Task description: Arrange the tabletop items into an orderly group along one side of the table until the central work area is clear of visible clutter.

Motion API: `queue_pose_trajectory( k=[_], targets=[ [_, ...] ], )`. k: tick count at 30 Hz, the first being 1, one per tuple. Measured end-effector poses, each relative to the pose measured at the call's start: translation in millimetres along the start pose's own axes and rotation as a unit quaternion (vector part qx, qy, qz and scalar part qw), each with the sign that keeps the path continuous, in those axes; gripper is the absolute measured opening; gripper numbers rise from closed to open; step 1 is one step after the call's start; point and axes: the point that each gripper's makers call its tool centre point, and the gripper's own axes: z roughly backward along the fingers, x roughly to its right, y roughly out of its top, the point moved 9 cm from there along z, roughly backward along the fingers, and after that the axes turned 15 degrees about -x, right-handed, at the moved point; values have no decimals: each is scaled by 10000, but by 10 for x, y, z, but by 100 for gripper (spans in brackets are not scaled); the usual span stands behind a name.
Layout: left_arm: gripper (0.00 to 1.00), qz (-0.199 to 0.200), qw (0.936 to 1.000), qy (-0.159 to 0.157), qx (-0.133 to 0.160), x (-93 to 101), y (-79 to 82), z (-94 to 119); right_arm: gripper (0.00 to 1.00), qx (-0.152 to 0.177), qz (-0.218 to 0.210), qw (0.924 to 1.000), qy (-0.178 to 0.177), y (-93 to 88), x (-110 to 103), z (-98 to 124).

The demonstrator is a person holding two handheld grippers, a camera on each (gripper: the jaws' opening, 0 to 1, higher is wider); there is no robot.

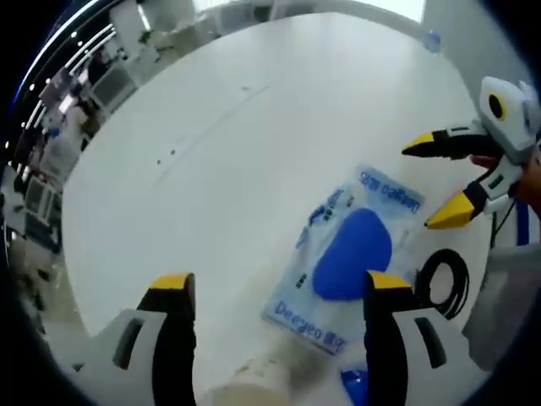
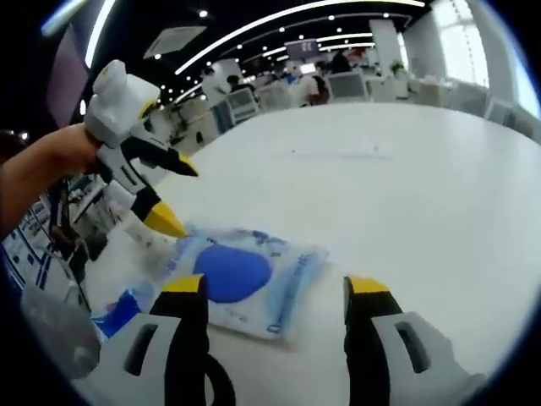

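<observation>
Here, a wide white tabletop stretches away, mostly bare; near its closer edge lies a flat clear plastic packet with blue printing and a rounded blue pad inside, resting flat on the surface. The left gripper, yellow-tipped and black, has its jaws apart and empty, with the packet lying just ahead between them, likely lined up for a pick; the right gripper likewise stands spread wide and holds nothing, facing the packet from the opposite side. A coiled black cable lies just beside the packet; a small blue item sits near the table edge. The packet probably needs sliding to one side, and its thin film may buckle.
</observation>
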Motion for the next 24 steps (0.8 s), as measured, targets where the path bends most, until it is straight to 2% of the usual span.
queue_pose_trajectory(
  k=[3,6,12,17,24],
  targets=[
    [79,15,9999,-50,138,34,3,96,65,70,64,10000,-10,39,-32,56],
    [79,-7,9991,-41,427,96,-5,256,65,151,209,9997,-18,97,-89,129],
    [79,-42,9968,-32,799,198,-101,490,66,209,464,9987,-66,161,-181,226],
    [78,14,9936,-74,1129,301,-274,669,67,229,666,9975,-41,170,-278,303],
    [77,199,9876,-104,1552,448,-619,866,67,250,963,9950,4,172,-442,428]
  ],
)
